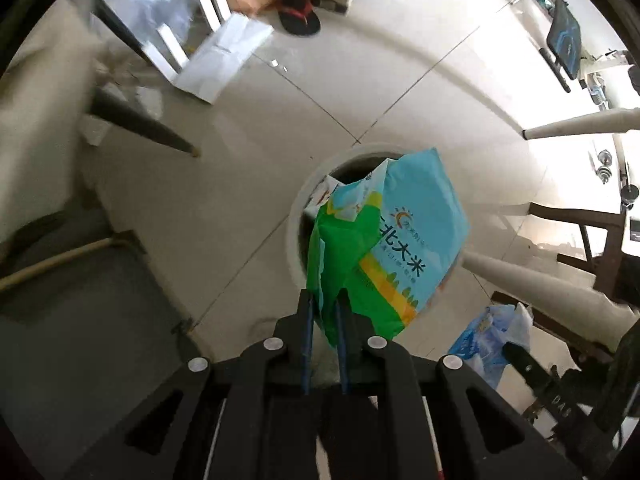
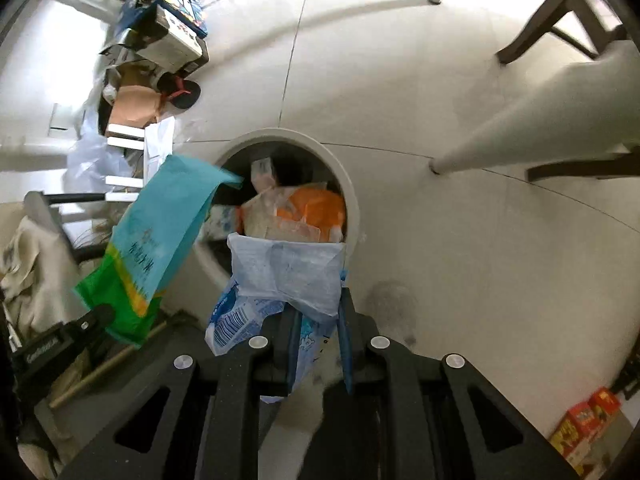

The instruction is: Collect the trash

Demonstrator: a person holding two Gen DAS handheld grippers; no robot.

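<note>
My left gripper (image 1: 325, 300) is shut on a green and blue rice bag (image 1: 392, 240) and holds it over the round white trash bin (image 1: 298, 216). The same rice bag (image 2: 160, 240) hangs at the left in the right wrist view, with the left gripper (image 2: 96, 316) below it. My right gripper (image 2: 318, 312) is shut on a pale blue and white plastic bag (image 2: 288, 272) just in front of the bin (image 2: 344, 176). The bin holds an orange package (image 2: 316, 208) and other wrappers.
White table legs (image 1: 540, 284) and a dark chair frame (image 1: 592, 240) stand right of the bin. Cardboard boxes (image 2: 168, 40), a red and black sandal (image 1: 298, 16) and white paper (image 1: 224, 60) lie across the tiled floor. Red boxes (image 2: 584, 424) sit at the lower right.
</note>
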